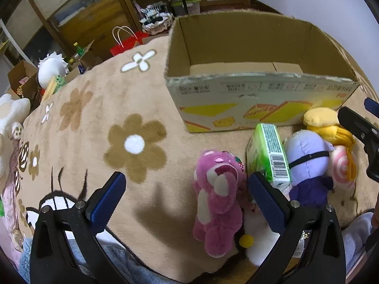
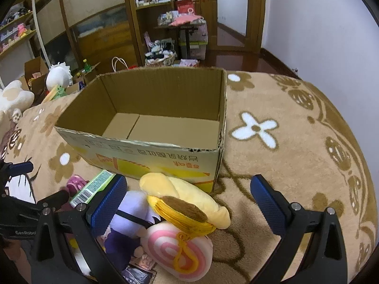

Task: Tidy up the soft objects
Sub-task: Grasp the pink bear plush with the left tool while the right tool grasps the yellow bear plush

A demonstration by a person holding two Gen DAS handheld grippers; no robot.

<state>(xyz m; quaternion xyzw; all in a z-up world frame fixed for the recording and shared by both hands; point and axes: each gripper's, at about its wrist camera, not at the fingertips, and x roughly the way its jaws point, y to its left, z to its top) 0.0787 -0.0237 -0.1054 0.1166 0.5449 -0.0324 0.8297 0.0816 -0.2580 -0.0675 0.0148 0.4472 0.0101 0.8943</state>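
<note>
An open cardboard box (image 1: pixel 260 90) (image 2: pixel 151 151) stands on the flowered blanket, with nothing in it. In front of it lies a cluster of toys: a pink plush bear (image 1: pixel 218 198), a green packet (image 1: pixel 270 151) (image 2: pixel 92 187), a purple plush (image 1: pixel 308 161) (image 2: pixel 128 222), a yellow plush (image 1: pixel 327 123) (image 2: pixel 182 194) and a pink-and-white swirl plush (image 1: pixel 341 165) (image 2: pixel 180 250). My left gripper (image 1: pixel 187 189) is open, and the bear lies between its fingers. My right gripper (image 2: pixel 189 196) is open above the yellow and swirl plush.
The tan blanket (image 1: pixel 118 118) (image 2: pixel 296 142) spreads left and right of the box. White plush toys (image 1: pixel 51 68) (image 2: pixel 59 73), a red bag (image 1: pixel 125 42) and small cartons sit beyond the blanket's left edge. Shelves and a door stand behind.
</note>
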